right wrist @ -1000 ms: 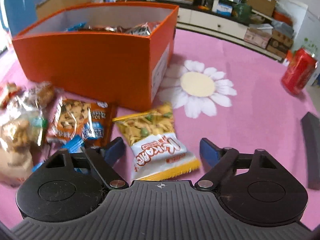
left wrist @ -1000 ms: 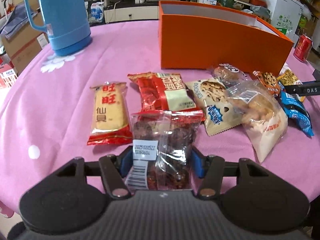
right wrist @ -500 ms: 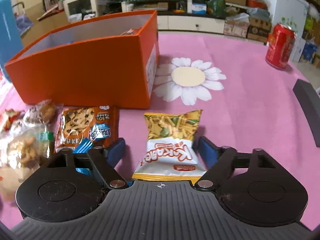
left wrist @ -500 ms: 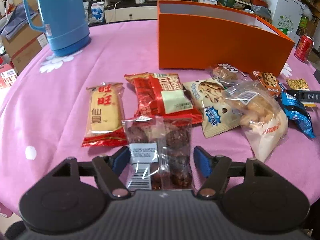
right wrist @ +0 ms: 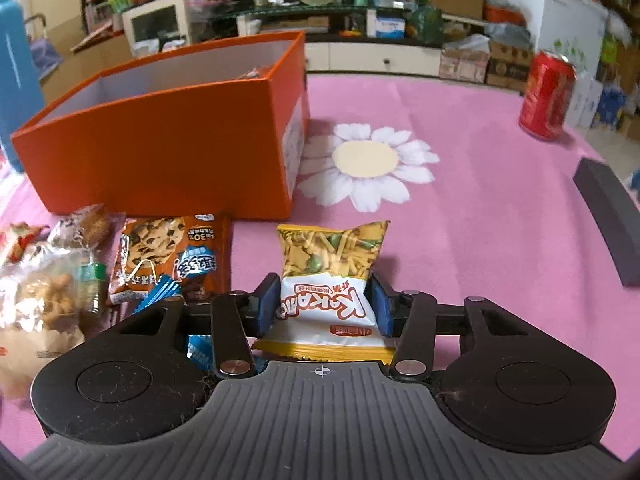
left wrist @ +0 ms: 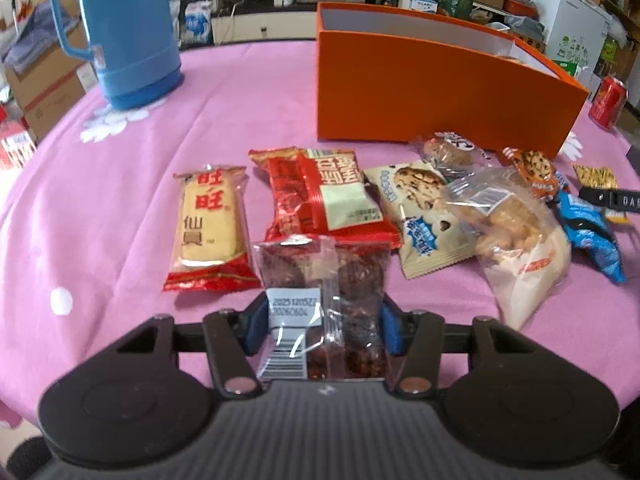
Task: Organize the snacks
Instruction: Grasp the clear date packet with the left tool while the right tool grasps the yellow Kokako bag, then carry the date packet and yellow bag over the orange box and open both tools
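left claw (left wrist: 322,330) clamped on clear date packet (left wrist: 324,308) | right claw (right wrist: 325,310) clamped on yellow snack bag (right wrist: 334,276) | risk: slick film slipping short of orange box (right wrist: 168,148)

The left gripper (left wrist: 323,330) has just been closing, and its blue pads now press both edges of the clear packet of dark snacks (left wrist: 324,312) that lay loose between them half a second ago. The right gripper (right wrist: 325,306) has closed too, pinching the yellow-and-white snack bag (right wrist: 330,280), which now stands squarely between its pads
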A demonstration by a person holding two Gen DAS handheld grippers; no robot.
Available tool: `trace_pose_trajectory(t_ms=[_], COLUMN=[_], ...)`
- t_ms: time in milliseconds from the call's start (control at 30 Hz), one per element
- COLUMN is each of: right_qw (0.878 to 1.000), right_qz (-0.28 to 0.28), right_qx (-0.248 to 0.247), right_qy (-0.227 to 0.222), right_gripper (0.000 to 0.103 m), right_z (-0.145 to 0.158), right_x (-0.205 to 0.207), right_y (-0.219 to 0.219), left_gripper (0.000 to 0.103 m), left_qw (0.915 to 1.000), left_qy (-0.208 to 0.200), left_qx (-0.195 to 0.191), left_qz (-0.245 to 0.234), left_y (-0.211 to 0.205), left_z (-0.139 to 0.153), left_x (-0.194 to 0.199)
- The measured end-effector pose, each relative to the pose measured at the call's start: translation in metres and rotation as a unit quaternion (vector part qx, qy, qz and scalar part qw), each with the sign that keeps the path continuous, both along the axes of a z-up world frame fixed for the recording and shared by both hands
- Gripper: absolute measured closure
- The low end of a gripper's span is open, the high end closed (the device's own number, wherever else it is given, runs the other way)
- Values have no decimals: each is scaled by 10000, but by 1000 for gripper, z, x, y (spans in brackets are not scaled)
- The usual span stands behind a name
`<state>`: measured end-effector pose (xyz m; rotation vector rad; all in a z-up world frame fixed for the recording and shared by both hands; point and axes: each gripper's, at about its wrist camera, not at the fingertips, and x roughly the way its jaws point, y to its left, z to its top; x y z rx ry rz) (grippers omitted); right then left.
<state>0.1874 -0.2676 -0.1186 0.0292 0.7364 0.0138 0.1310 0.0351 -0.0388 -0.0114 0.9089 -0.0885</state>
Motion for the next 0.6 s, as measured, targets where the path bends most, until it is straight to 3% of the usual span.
trace_pose_trajectory(t_ms=[133, 333, 467, 600], right_qw=[9977, 9940, 9915, 9894], right_qz=[-300, -348, -88, 230], right_qx=[604, 949, 1018, 912], right_qy=[-77, -421, -805, -1109], right_gripper=[79, 79, 79, 79], right_z=[12, 49, 88, 121], right_x=[-18, -53, -38, 2], right_y=[-18, -24, -14, 5], left_gripper=[50, 50, 50, 50], left_qw=[9996, 9971, 9934, 9896], left_qy=[-223, -677, -1101, -1382], left_qx=[-167, -337, -327, -373], left_qz=[29, -16, -71, -148], left_y=[8, 19, 16, 4], left_z=[22, 70, 107, 131], left_x=[-12, -6, 26, 70])
